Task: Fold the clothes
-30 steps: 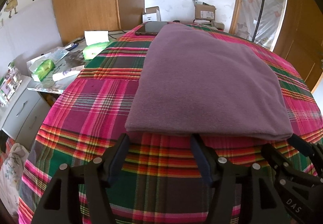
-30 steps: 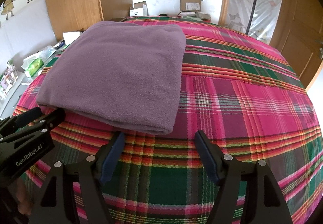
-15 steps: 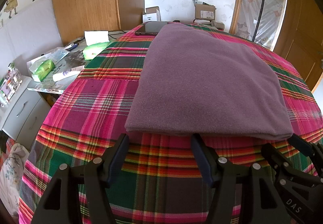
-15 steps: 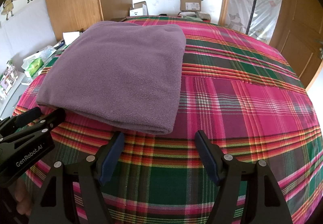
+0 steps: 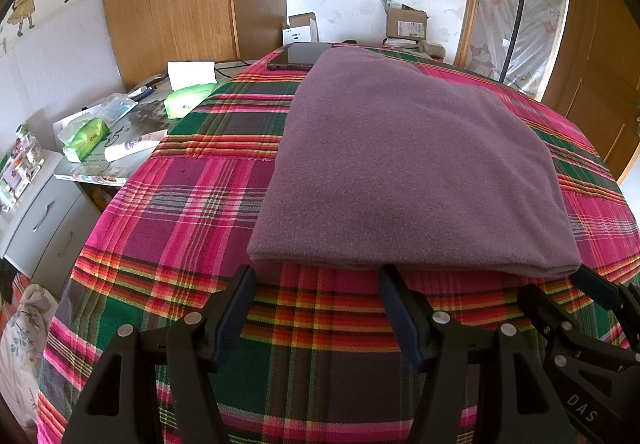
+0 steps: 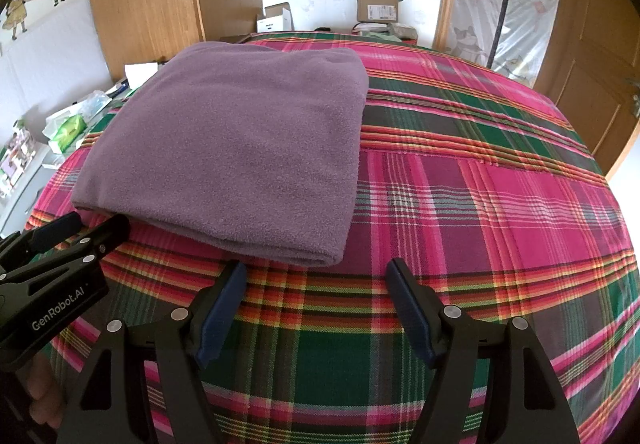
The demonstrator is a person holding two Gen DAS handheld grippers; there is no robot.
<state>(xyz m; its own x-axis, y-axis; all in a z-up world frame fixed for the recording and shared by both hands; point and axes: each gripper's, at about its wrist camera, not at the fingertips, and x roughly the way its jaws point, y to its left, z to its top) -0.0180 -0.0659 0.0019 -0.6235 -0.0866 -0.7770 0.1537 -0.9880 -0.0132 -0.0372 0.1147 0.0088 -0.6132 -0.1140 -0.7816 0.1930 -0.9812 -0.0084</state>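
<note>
both grippers hover side by side, level and pointing forward. the left gripper (image 5: 316, 276) has its jaws spread wide, holding nothing; the right gripper (image 6: 318, 270) likewise gapes empty.

Purple fleece garment (image 5: 408, 164), neatly folded into a flat rectangle on plaid bedspread (image 5: 168, 228)
</note>
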